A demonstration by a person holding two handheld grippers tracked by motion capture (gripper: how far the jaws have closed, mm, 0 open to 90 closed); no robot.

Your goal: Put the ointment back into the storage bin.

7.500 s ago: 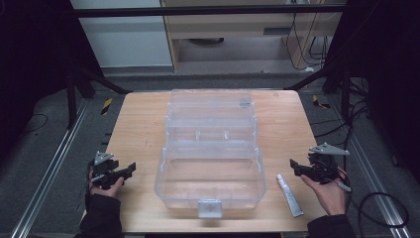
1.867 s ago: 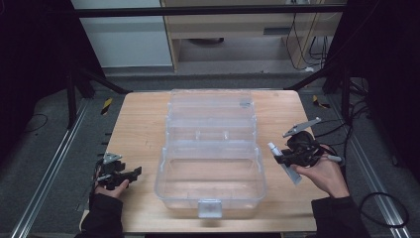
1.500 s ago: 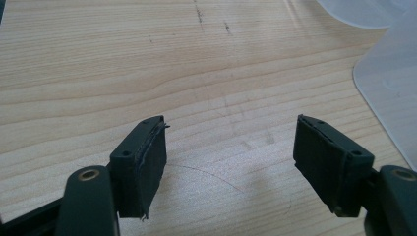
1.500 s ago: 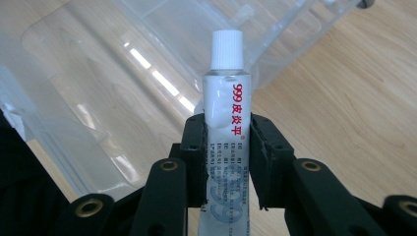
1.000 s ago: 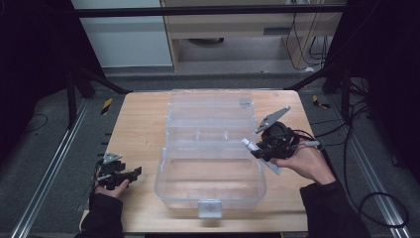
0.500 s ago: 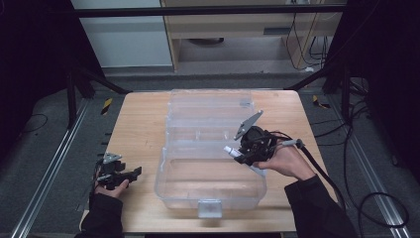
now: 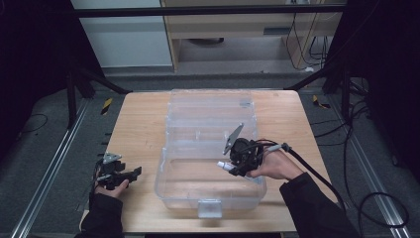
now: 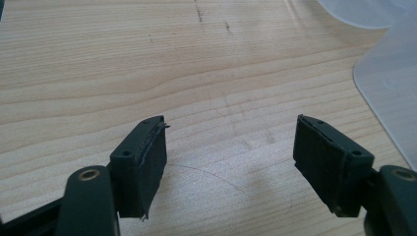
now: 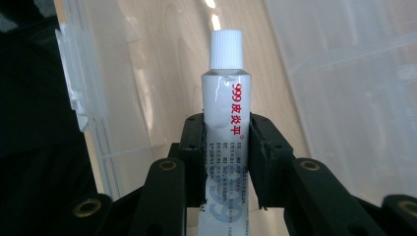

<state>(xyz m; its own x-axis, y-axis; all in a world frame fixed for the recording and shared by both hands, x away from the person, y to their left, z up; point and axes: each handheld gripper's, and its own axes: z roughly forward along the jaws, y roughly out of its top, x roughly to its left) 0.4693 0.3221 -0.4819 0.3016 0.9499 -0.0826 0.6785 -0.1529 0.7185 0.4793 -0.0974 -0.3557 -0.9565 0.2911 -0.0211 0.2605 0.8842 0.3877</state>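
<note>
Right tool (image 9: pixel 226 162) pinching white tube (image 9: pixel 226 132) over clear bin (image 7: pixel 198 198); left tool (image 8: pixel 231 167) spread, resting on table (image 8: pixel 98 59).

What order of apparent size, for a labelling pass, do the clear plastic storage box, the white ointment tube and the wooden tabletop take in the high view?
1. Wooden tabletop
2. Clear plastic storage box
3. White ointment tube, clamped in the right gripper

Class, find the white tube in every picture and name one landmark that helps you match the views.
High view: tube right of centre, held over the clear box.
Left gripper view: not in it.
Right gripper view: tube centre, upright between the jaws.
Shared landmark: the clear box.
</note>
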